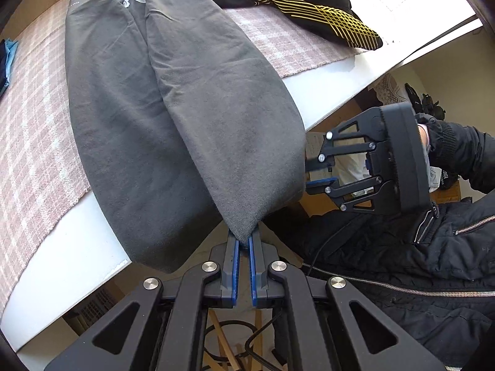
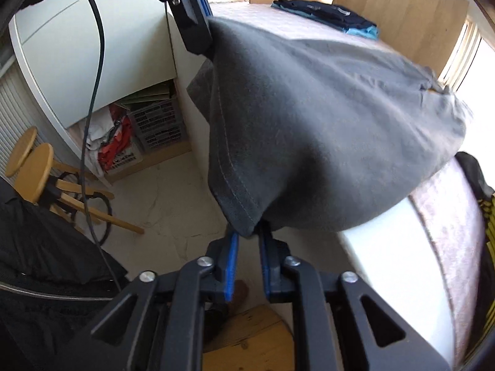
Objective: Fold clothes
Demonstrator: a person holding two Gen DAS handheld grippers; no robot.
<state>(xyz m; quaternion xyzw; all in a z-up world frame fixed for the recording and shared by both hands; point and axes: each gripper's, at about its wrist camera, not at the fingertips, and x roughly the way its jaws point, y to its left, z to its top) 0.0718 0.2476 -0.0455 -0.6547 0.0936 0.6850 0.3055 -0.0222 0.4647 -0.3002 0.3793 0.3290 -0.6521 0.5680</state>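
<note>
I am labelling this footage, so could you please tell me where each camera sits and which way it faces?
Left wrist: sits on the left hand-held gripper, looking down its fingers at the grey garment it pinches, across the table; the person's black jacket and gloved hand show.
Right wrist: sits on the right hand-held gripper, looking down at the same garment's hem, floor and stools; jacket at lower left.
Shared: garment, table, each other's gripper.

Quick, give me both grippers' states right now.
Left gripper: shut on a corner of the grey garment.
Right gripper: shut on another hem corner of it.
</note>
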